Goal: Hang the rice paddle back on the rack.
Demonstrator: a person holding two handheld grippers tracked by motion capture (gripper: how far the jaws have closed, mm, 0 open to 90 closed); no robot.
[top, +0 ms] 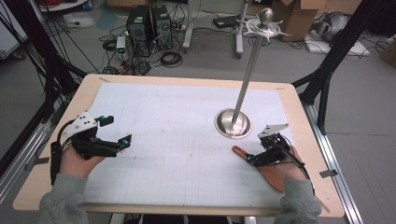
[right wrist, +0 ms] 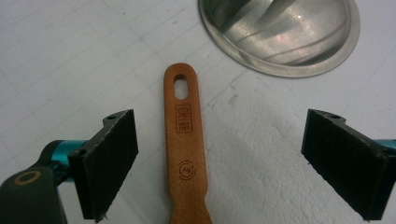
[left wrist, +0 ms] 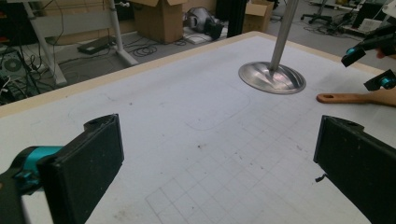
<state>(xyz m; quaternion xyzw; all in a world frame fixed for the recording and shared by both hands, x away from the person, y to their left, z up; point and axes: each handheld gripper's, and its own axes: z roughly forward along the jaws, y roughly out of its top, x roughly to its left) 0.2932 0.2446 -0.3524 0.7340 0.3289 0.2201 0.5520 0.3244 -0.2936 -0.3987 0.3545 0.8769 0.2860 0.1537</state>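
I am lining up my right tongs [top: 256, 156] over the wooden spatula [right wrist: 185, 140], which lies flat on the white mat of the bench [top: 56, 186] at the near right, its handle end with the hanging hole pointing toward the round steel base of the metal stand [top: 233, 123] just beyond it. In the right gripper view the handle runs straight up between my two pads, which stand released and wide, well clear of the wood on both sides, so nothing is grasped yet. I judge this to be the approach before the pickup: the next move calls for lowering until the pads flank the narrow handle, then clenching squarely across it, keeping off the stand's base. My right hand reaches in from the near edge, sleeve low, wrist tipped so the tongs point down and forward over the handle. My left tongs [top: 112, 130] hover at the near left of the bench, also released and empty, aimed across the mat toward the stand, hand resting near the bench edge
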